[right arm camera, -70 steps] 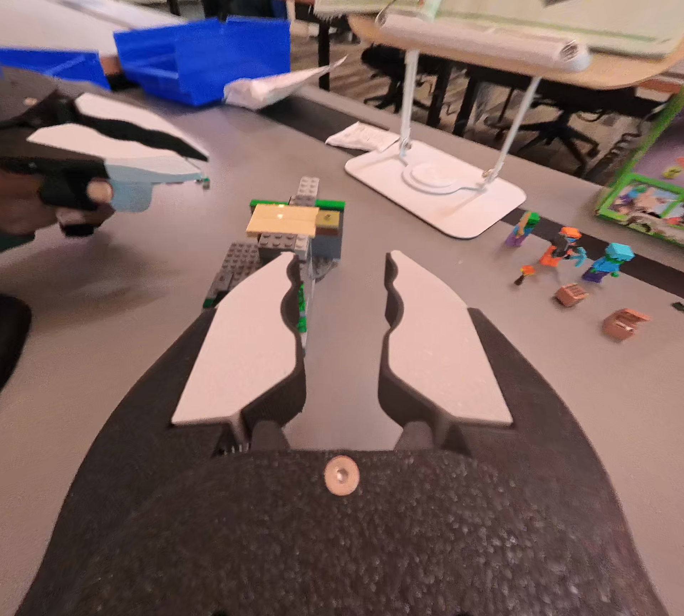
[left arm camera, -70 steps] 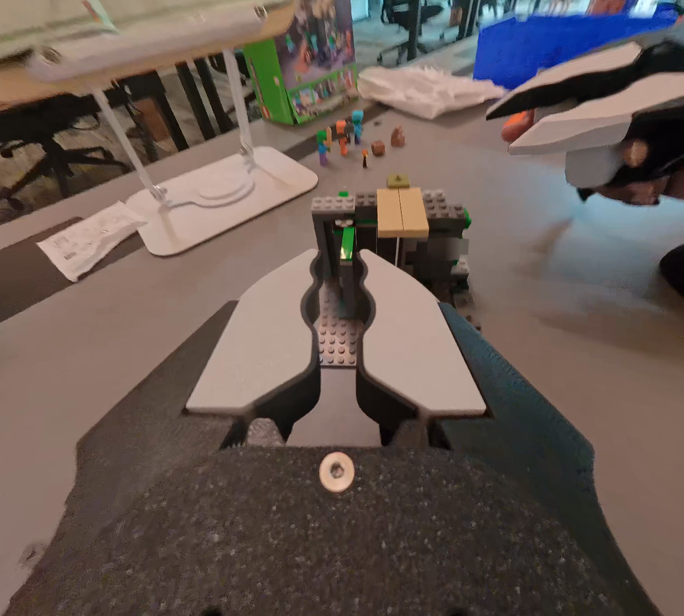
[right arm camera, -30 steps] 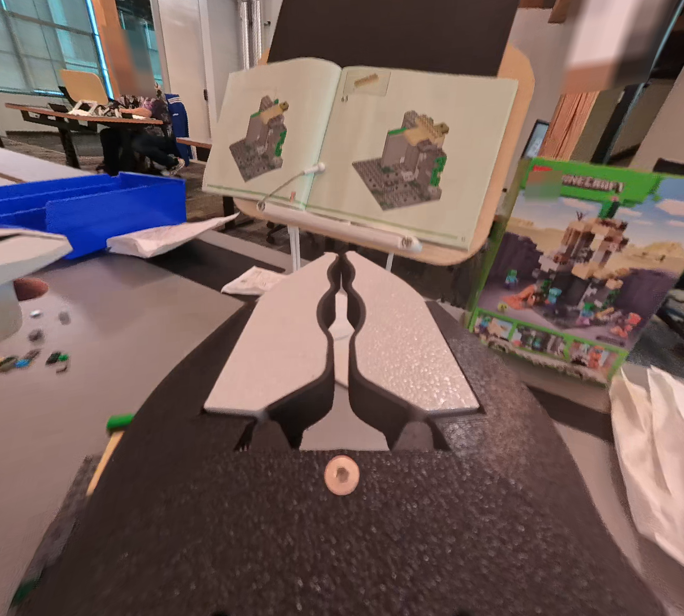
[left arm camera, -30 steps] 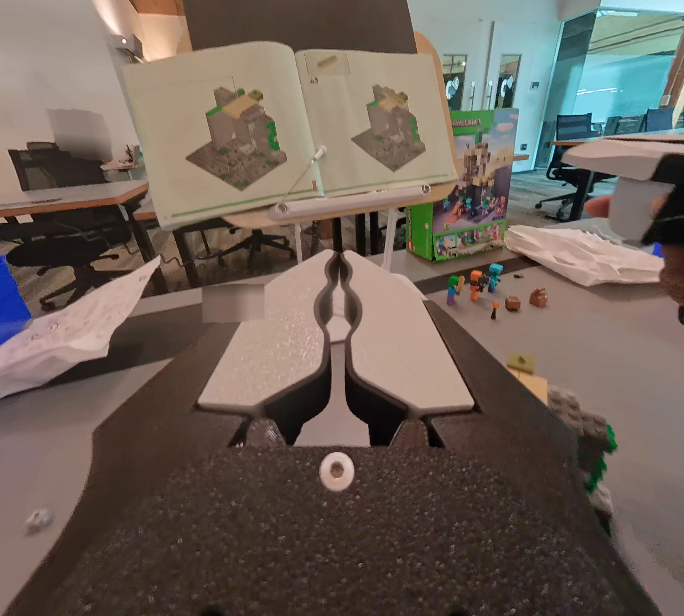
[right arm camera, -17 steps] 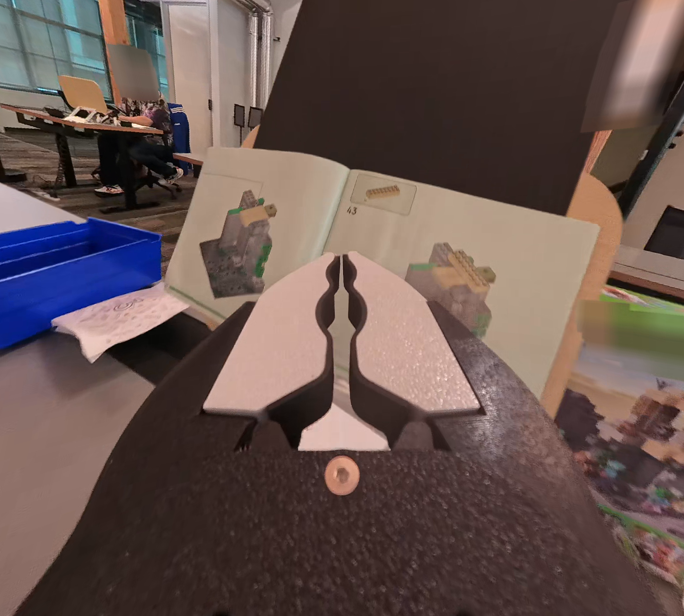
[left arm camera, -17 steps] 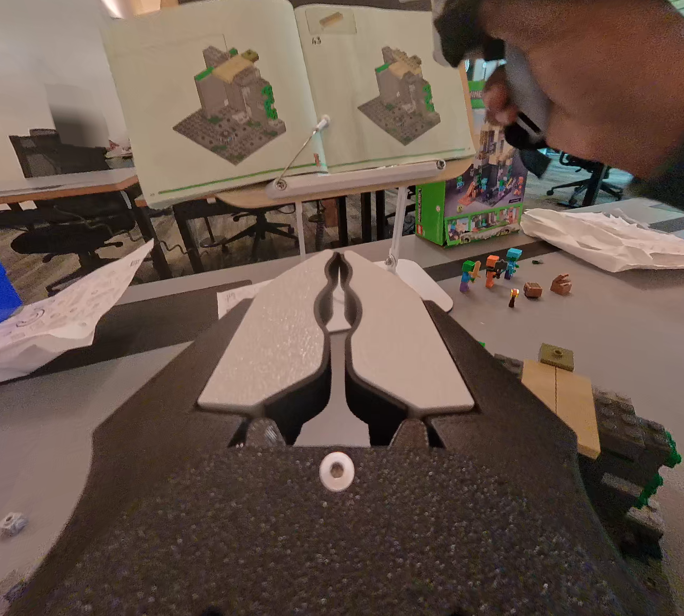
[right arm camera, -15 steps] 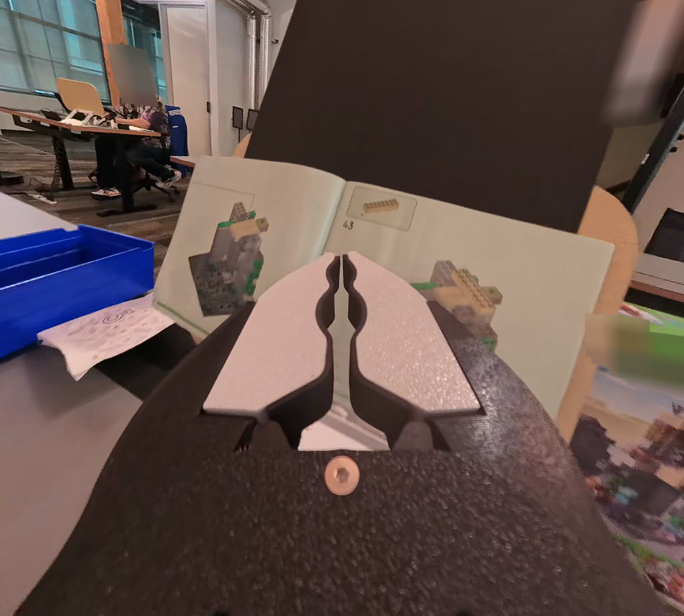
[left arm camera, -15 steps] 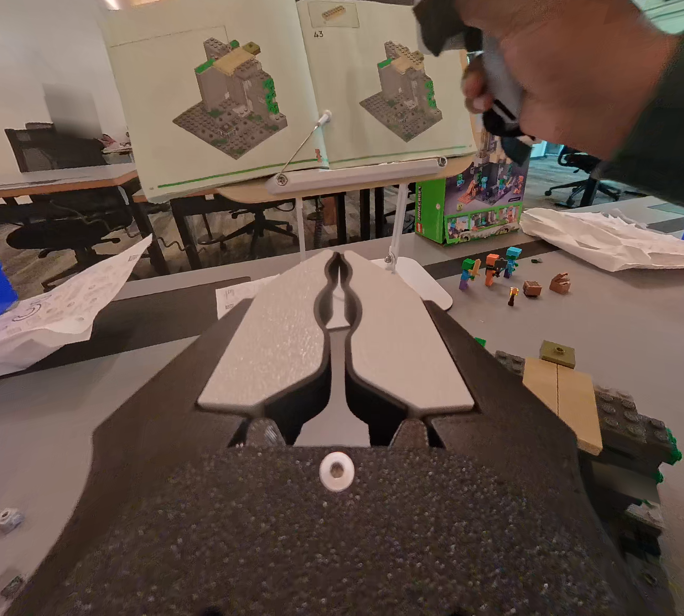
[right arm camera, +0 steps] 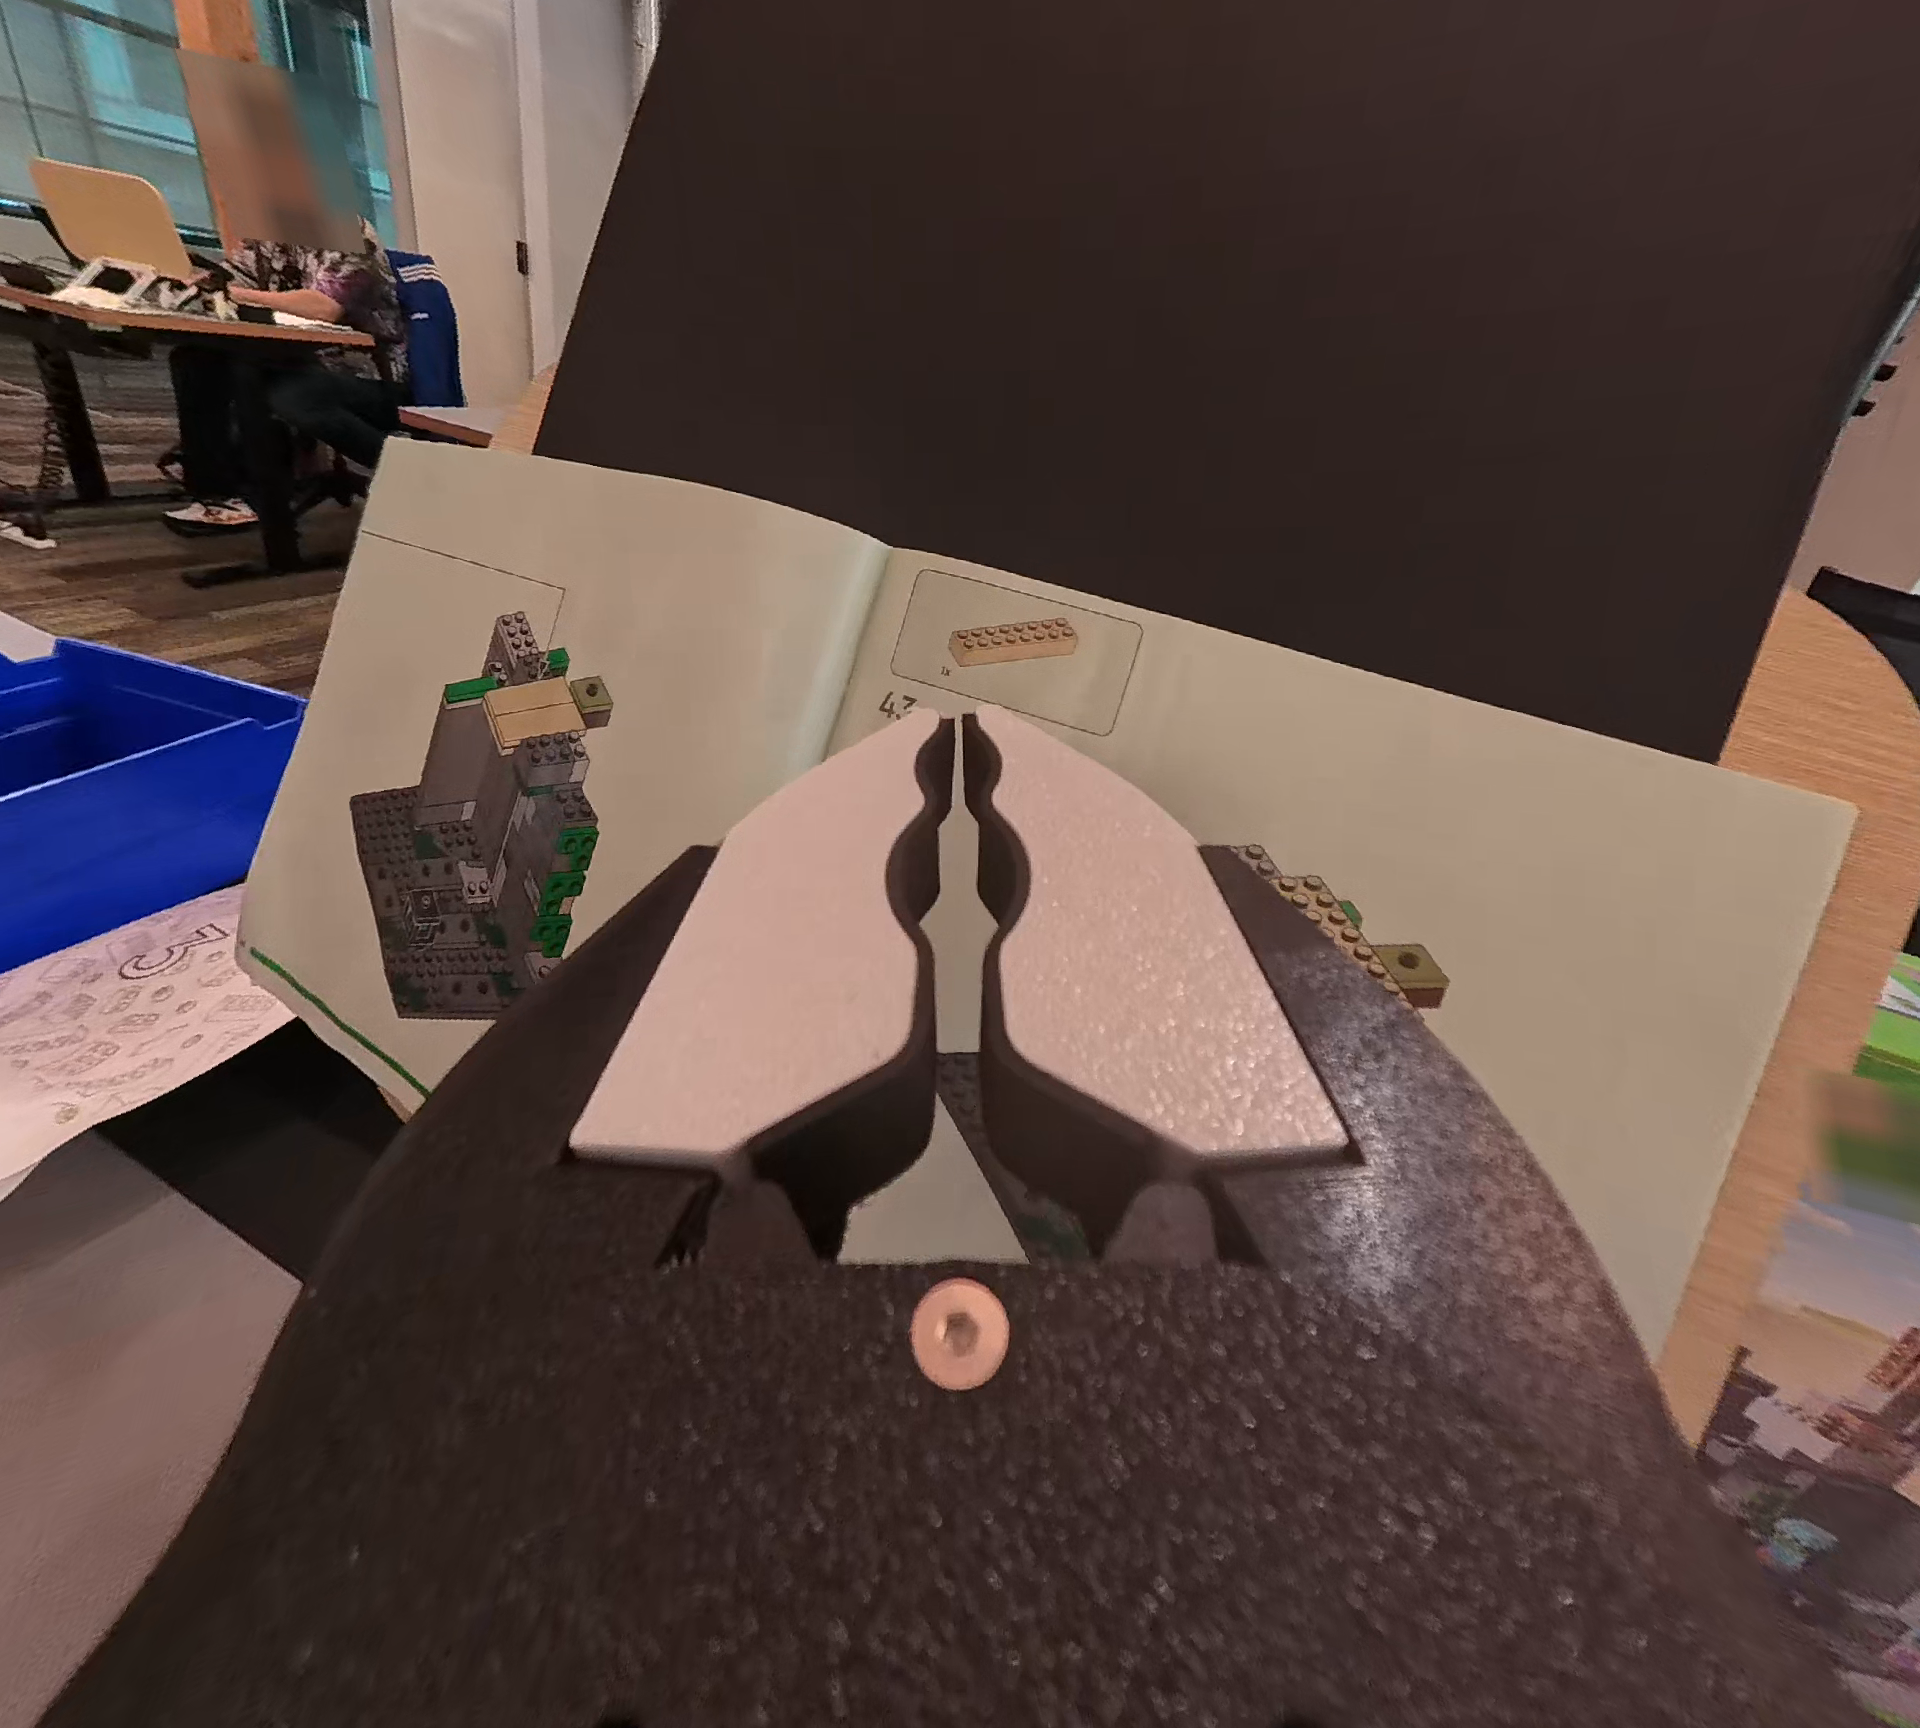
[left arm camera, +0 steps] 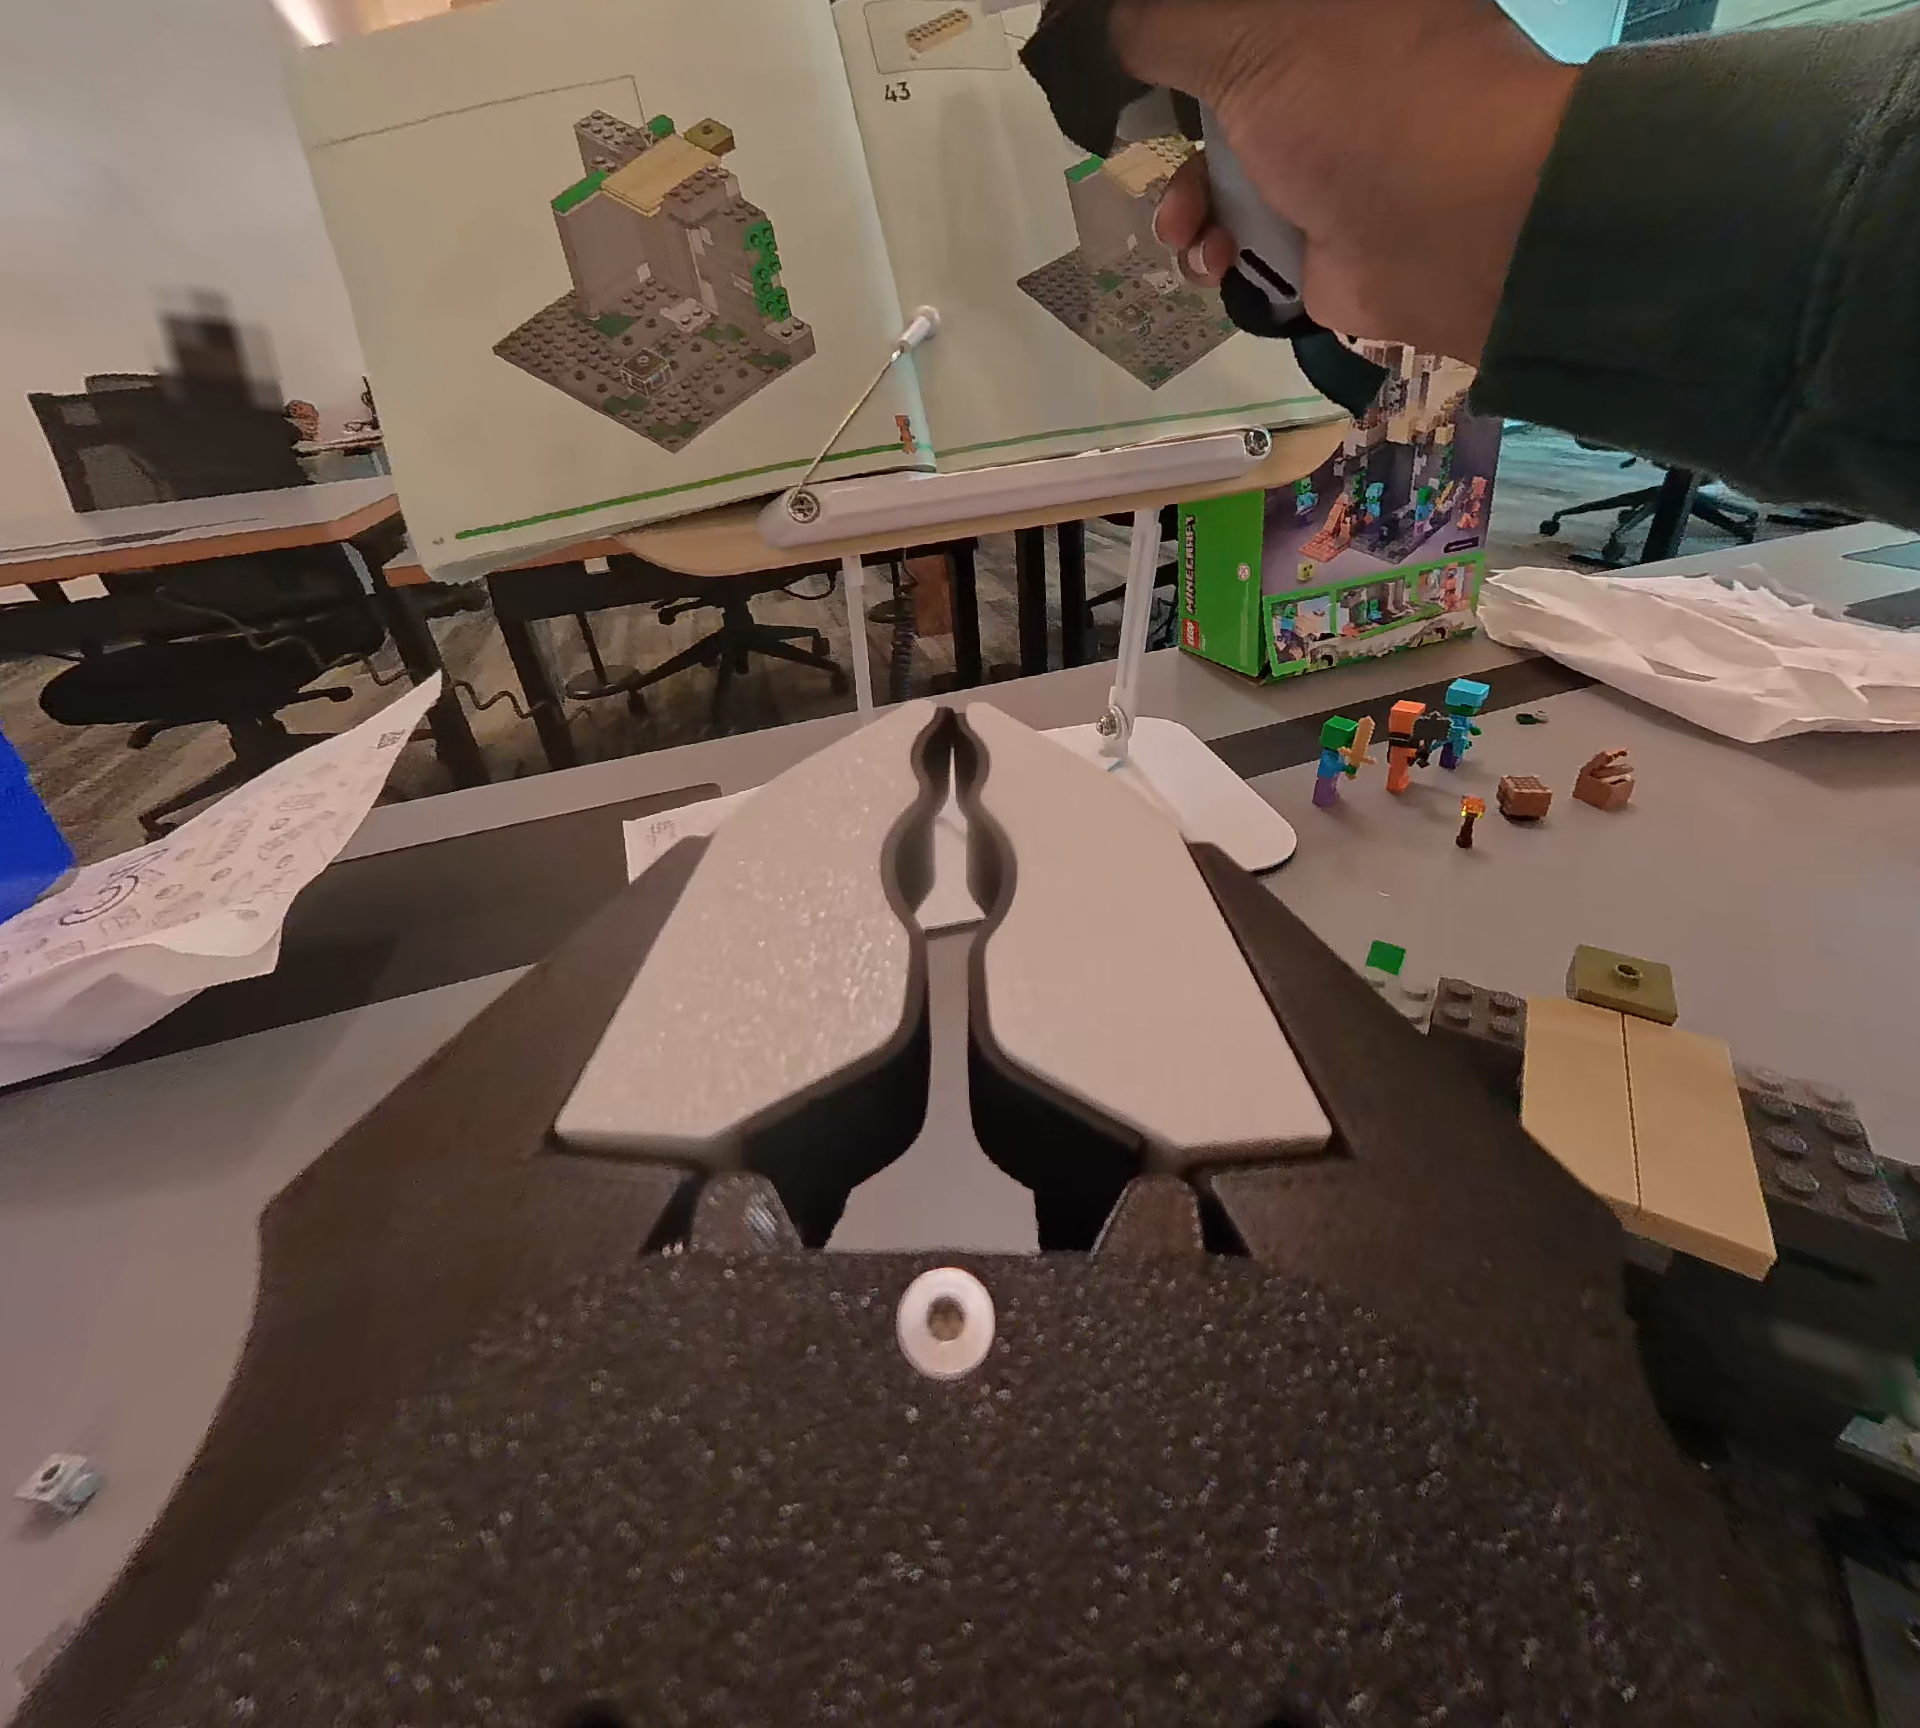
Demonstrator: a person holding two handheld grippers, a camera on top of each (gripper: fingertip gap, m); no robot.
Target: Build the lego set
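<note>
The instruction booklet [left arm camera: 644, 244] lies open on a stand, showing pictures of the grey build. My left gripper [left arm camera: 952, 722] is shut and empty, low over the grey table, pointing at the stand's white foot [left arm camera: 1195, 795]. The part-built lego model [left arm camera: 1652, 1138], grey with a tan top, sits at the right edge of the left wrist view. My right gripper [right arm camera: 954, 722] is shut and empty, held up close to the booklet's [right arm camera: 644, 660] right page. In the left wrist view it shows in a hand [left arm camera: 1330, 120] in front of that page.
The green lego box [left arm camera: 1340, 577] stands behind the stand. Three minifigures [left arm camera: 1403, 743] and small brown pieces [left arm camera: 1558, 790] are on the table to the right. Crumpled white paper bags [left arm camera: 1704, 650] lie far right and another [left arm camera: 187, 899] left. A blue bin [right arm camera: 114, 785] sits left. There is about 30 cm between the tips of the two grippers.
My right gripper has risen and moved in close to the booklet's right page. My left gripper has shifted slightly toward the stand; the model shows more at its right.
</note>
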